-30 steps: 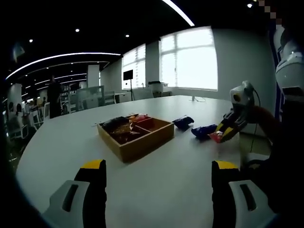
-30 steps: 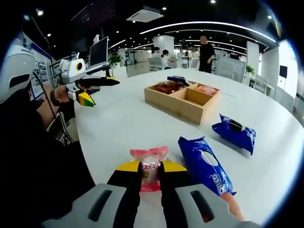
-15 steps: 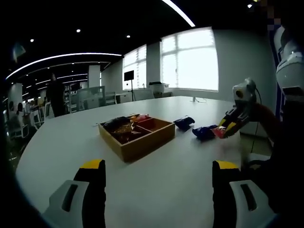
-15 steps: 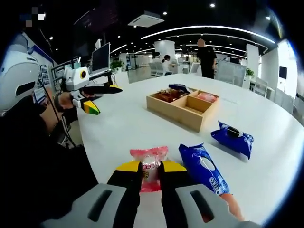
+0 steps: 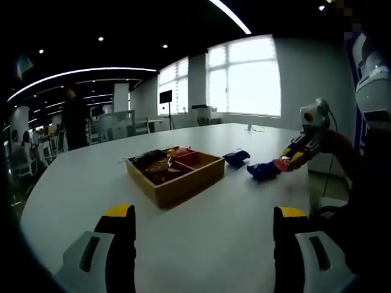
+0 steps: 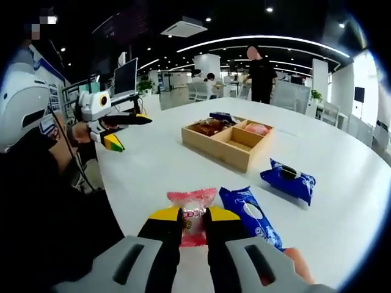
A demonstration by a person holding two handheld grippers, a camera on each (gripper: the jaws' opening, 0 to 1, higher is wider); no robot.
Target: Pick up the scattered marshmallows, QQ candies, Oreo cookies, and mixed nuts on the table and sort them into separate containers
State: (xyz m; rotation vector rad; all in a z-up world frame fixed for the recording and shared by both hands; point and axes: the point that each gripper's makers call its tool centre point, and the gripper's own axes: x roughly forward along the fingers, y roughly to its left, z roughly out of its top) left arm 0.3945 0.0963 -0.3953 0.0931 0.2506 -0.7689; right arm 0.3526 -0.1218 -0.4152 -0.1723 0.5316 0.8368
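- The big white table (image 6: 153, 165) holds everything.
- One wooden box (image 6: 227, 139) with parts inside sits in the middle. It already has some snacks in it.
- Two blue cookie packs lie near the right gripper. The long one (image 6: 252, 217) is just beside its jaws, and the other (image 6: 288, 180) is farther off.
- The left gripper (image 5: 201, 250) is wide open and holds nothing.
- The right gripper (image 6: 194, 221) is closed on one small pink candy bag (image 6: 192, 210), up off the table.
- The bag looks light, soft and crinkly. I think it is best pinched at its flat edge, gently.
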